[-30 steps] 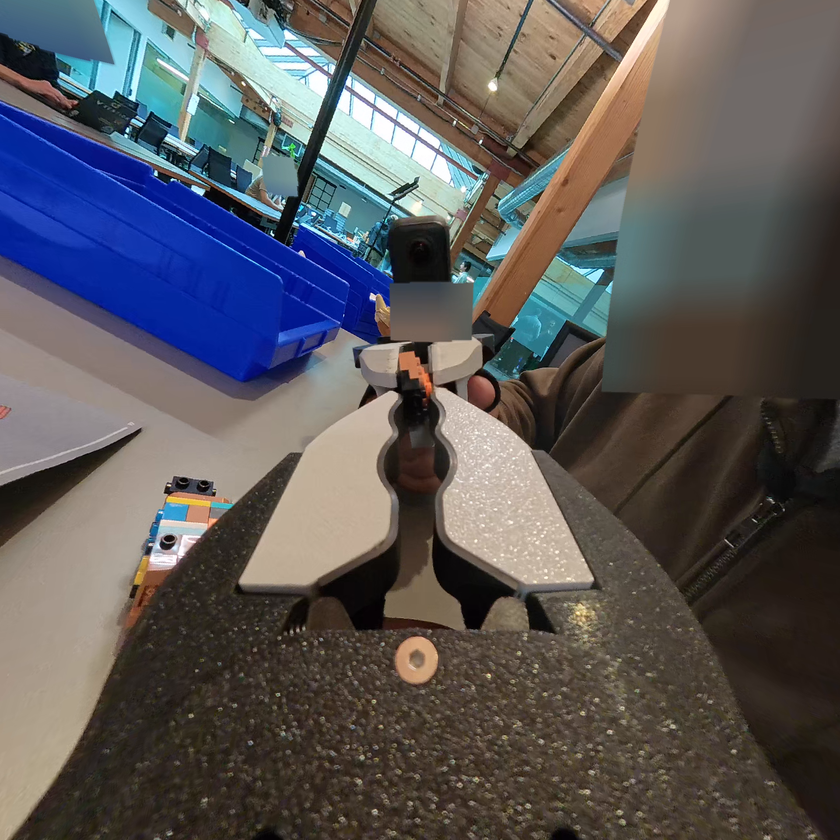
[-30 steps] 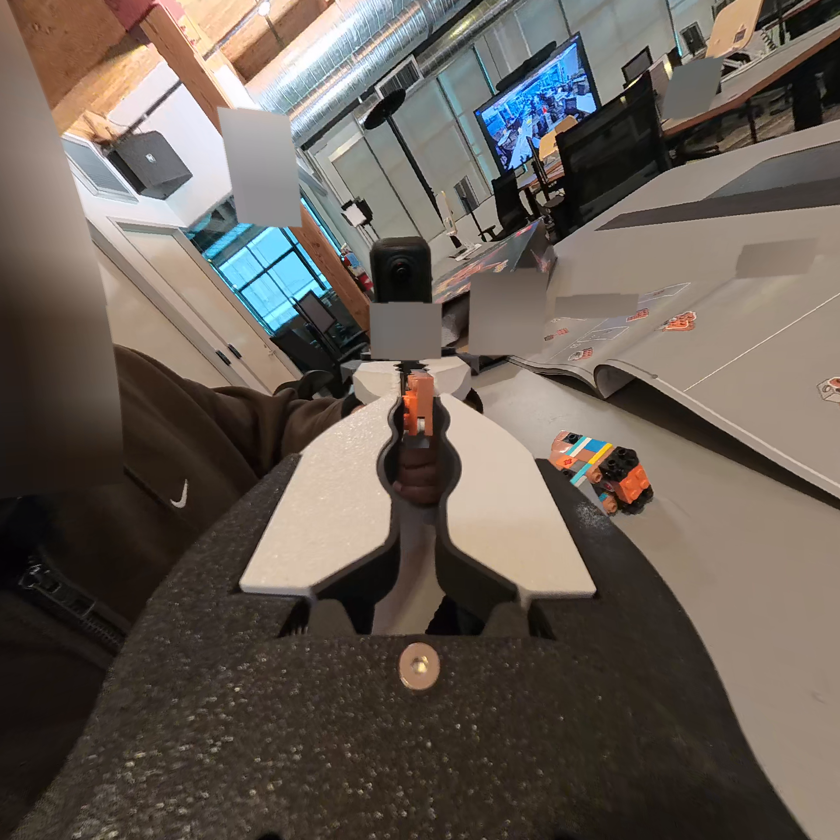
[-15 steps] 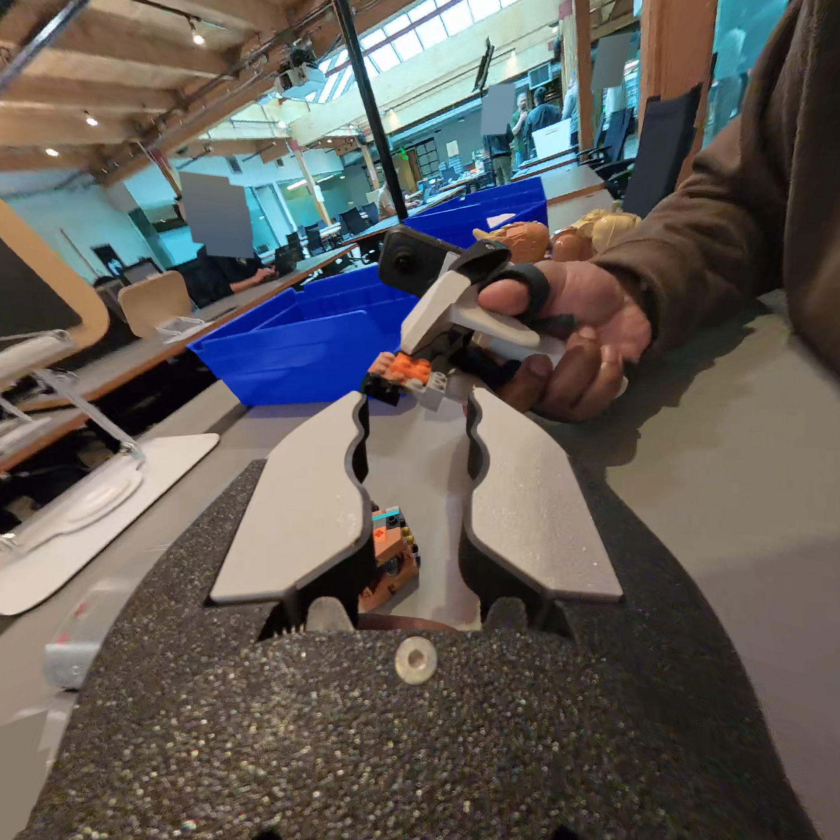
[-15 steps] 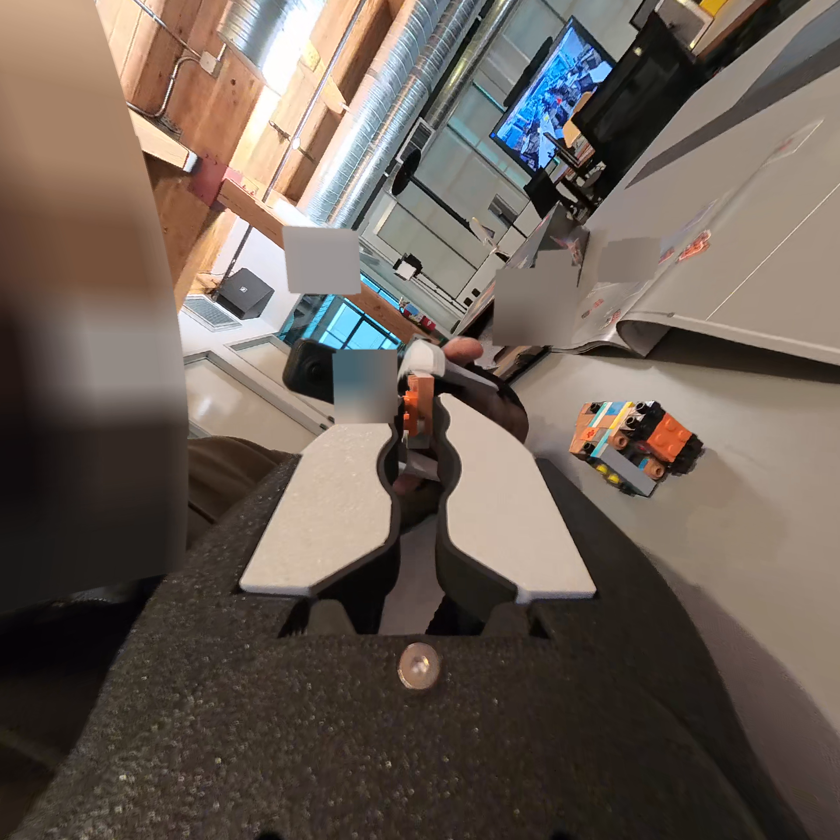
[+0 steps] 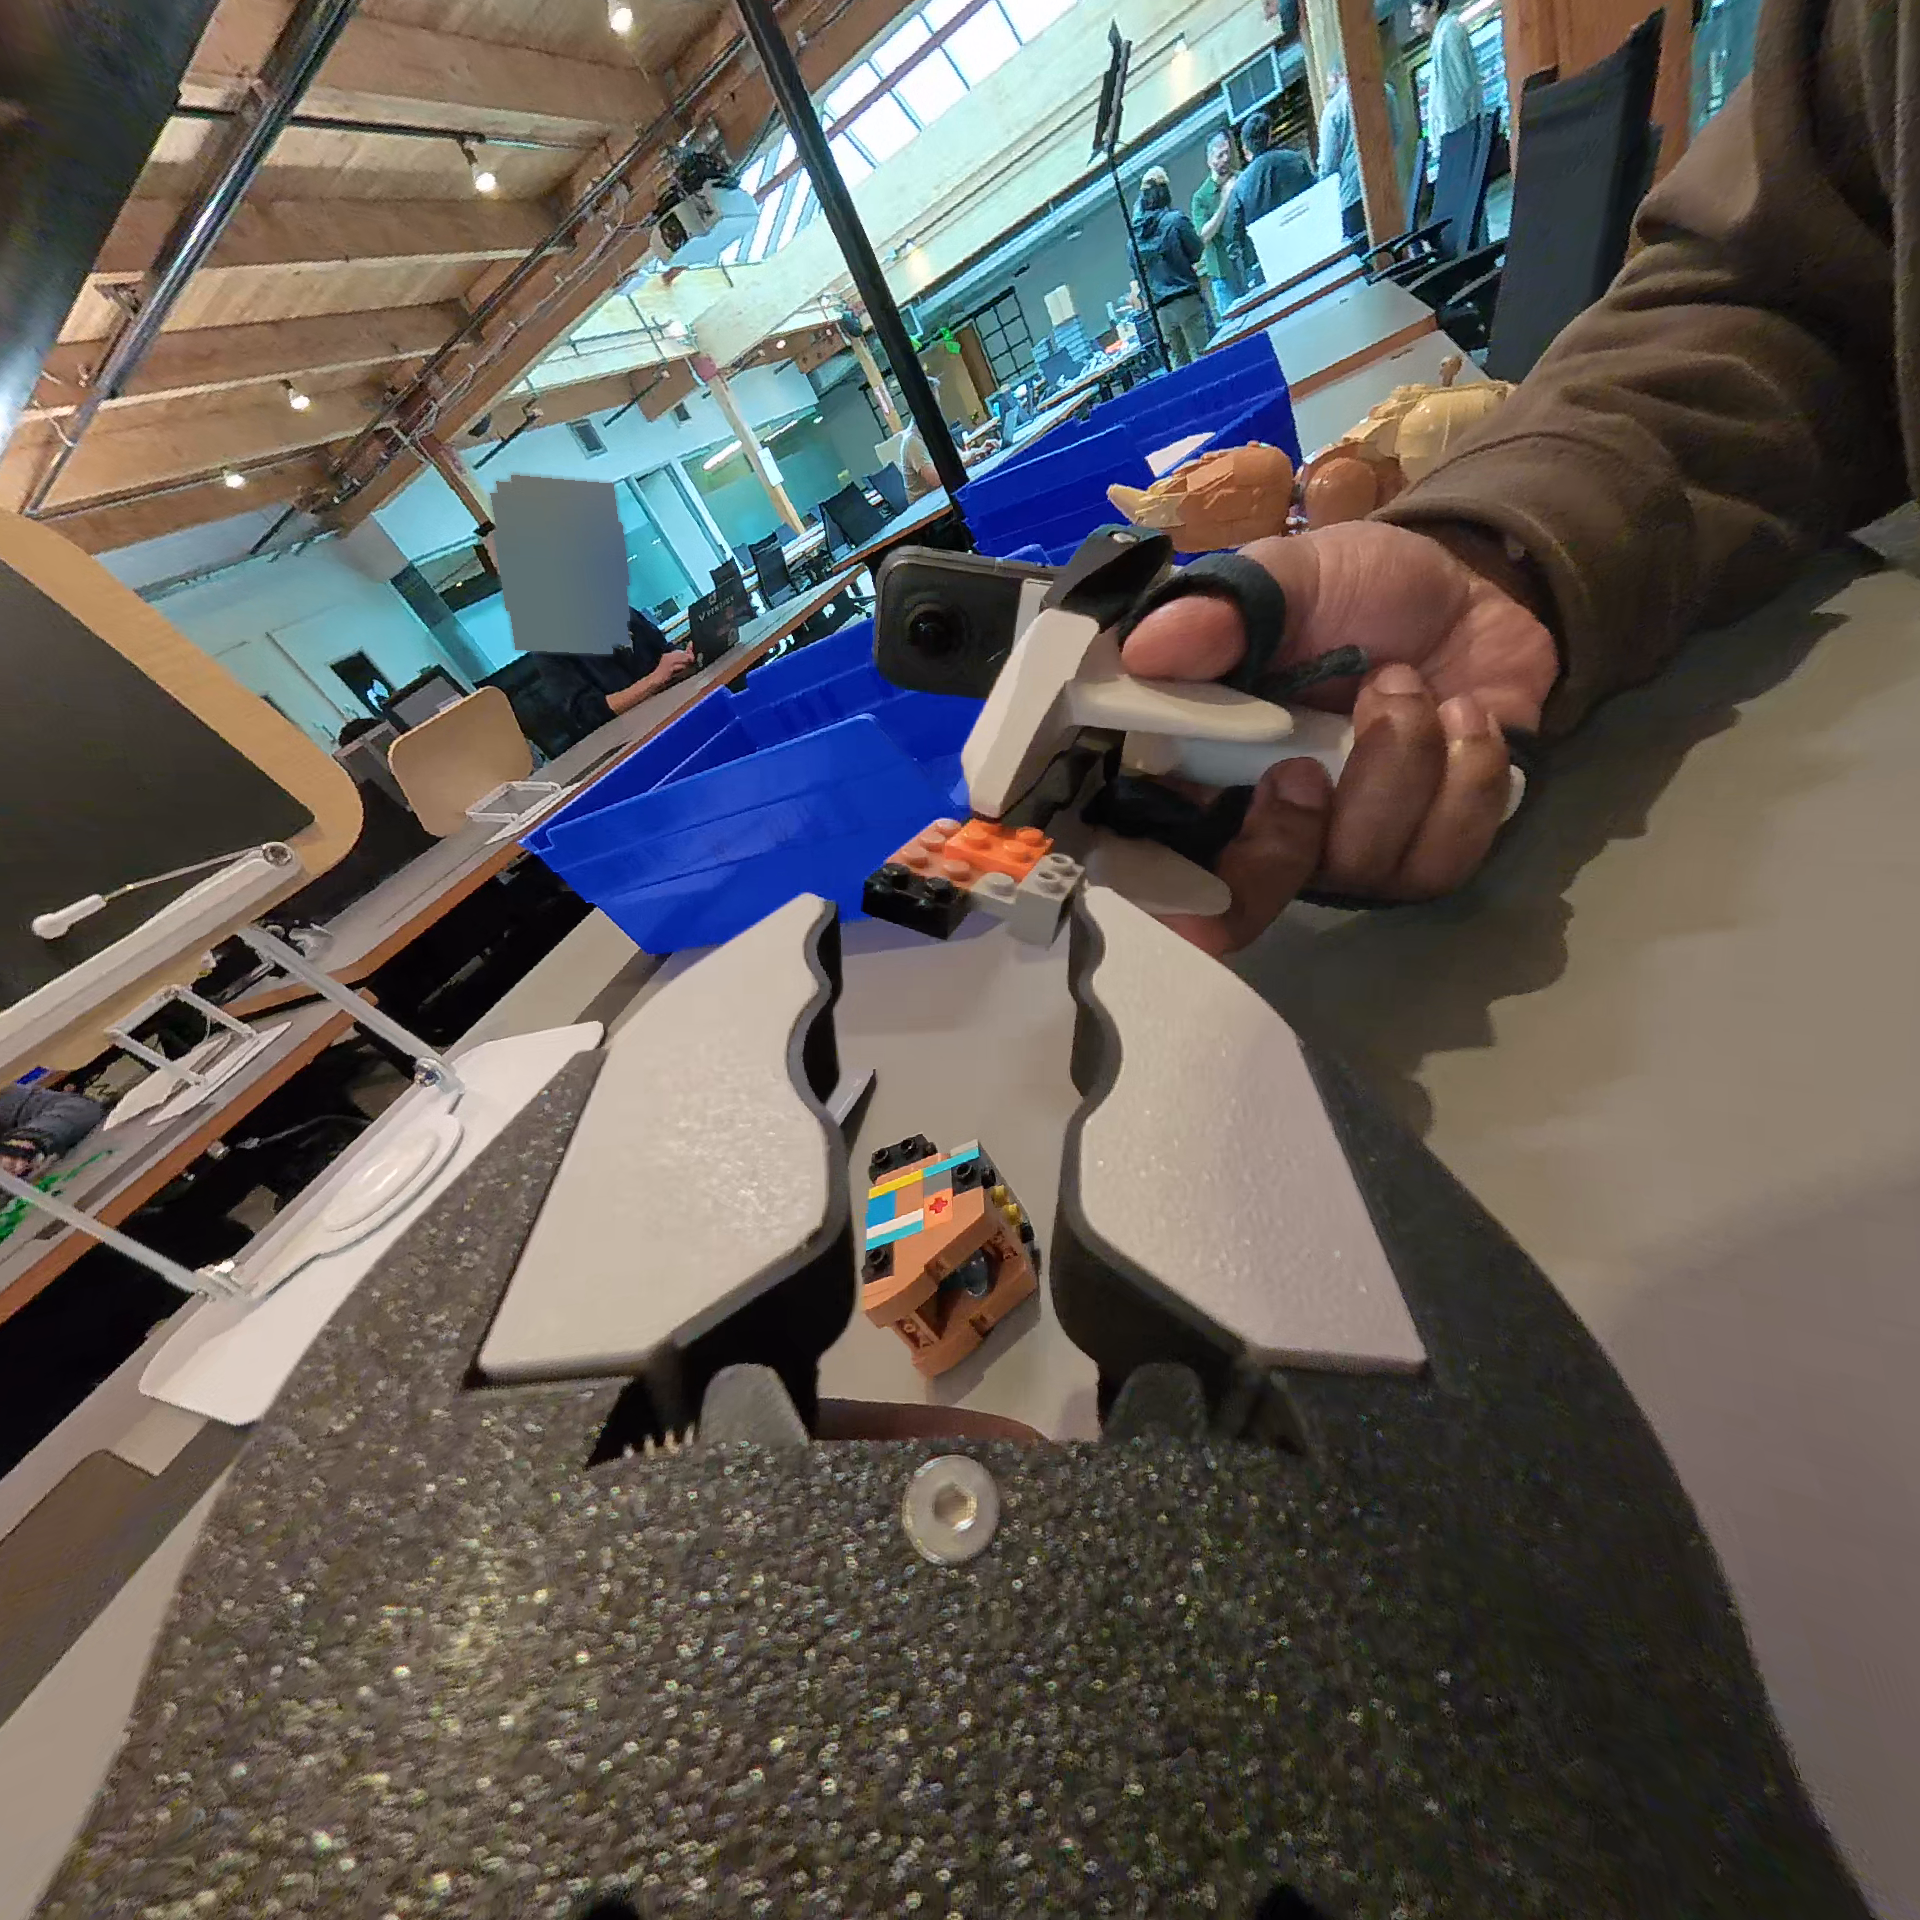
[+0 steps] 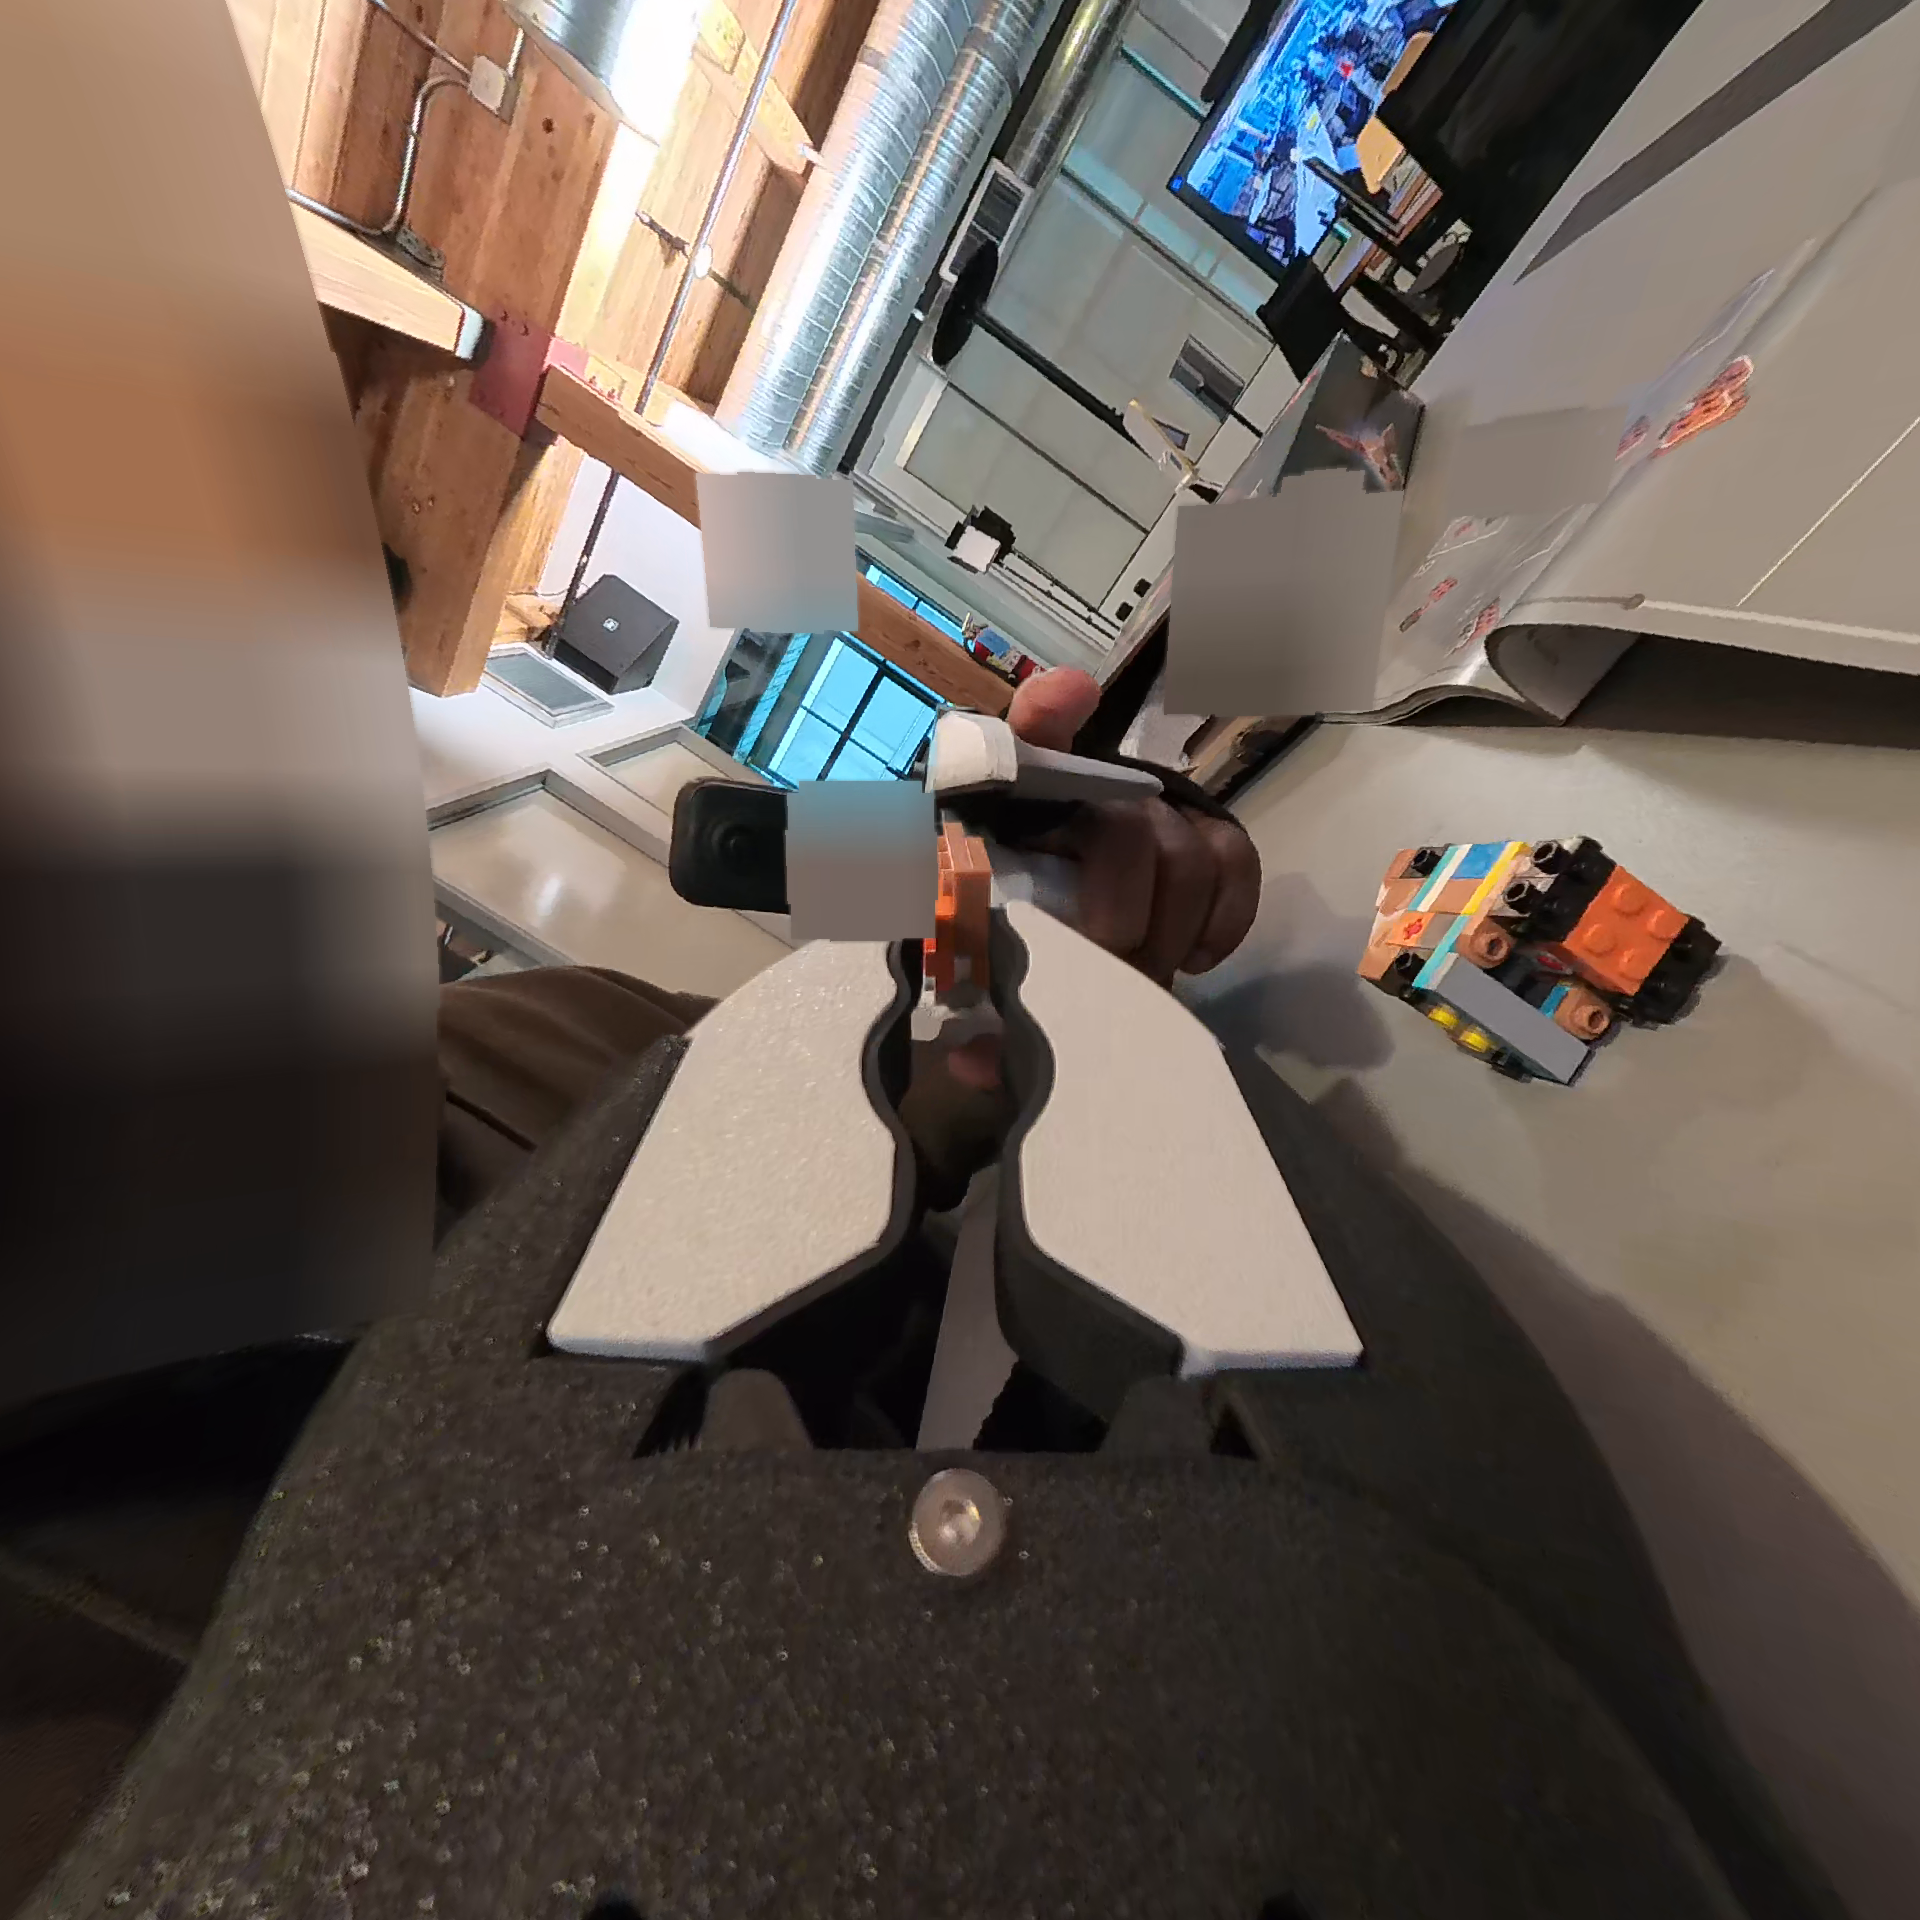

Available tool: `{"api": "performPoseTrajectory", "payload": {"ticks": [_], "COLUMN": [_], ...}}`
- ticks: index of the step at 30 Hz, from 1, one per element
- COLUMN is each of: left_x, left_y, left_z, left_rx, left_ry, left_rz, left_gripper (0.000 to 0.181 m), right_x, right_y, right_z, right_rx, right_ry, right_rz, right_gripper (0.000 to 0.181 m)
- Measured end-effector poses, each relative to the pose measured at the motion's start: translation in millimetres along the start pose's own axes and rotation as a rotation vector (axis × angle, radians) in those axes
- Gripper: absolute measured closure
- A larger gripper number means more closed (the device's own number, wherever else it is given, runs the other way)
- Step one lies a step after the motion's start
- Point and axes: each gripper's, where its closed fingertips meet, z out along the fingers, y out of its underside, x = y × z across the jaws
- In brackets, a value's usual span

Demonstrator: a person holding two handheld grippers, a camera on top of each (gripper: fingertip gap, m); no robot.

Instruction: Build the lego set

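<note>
Left tongs [image 5: 951, 1049] stand released above the lego body [image 5: 948, 1257] on the table [image 5: 1662, 1039], we judge to pick it up. Right tongs [image 6: 951, 987] are clenched on the small orange-and-black brick cluster [image 5: 971, 875], held ready for joining.

L tongs [image 5: 951, 935] open above lego build [image 5: 948, 1252] on table [image 5: 1662, 1039]; R tongs [image 5: 1049, 831] pinch brick cluster [image 5: 977, 873].

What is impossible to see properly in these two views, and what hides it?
Small brick piece, right wrist view: mostly covered by the right gripper.
Lego model, left wrist view: its lower side is hidden against the table.
Booklet, right wrist view: cut off by the edge.
</note>
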Motion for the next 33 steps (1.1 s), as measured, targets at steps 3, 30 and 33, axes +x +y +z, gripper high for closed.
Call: {"api": "performPoseTrajectory", "payload": {"ticks": [3,30,33], "left_x": [2.9,8.6,4.7], "left_y": [-1.4,2.6,4.0], "left_z": [-3.1,-0.5,-0.3], "left_rx": [0.010,0.042,0.065], "left_ry": [0.041,0.109,0.112], "left_rz": [0.021,-0.204,-0.254], "left_gripper": [0.137,0.145,0.145], "right_x": [-1.5,-7.0,-14.8], "right_y": [3.9,2.5,-15.9], "right_z": [0.9,-24.4,-66.1], "right_rx": [-0.033,-0.175,-0.202], "right_ry": [-0.004,0.144,0.266], "right_rz": [0.000,-0.290,-0.431], "right_gripper": [0.170,0.146,0.149]}}
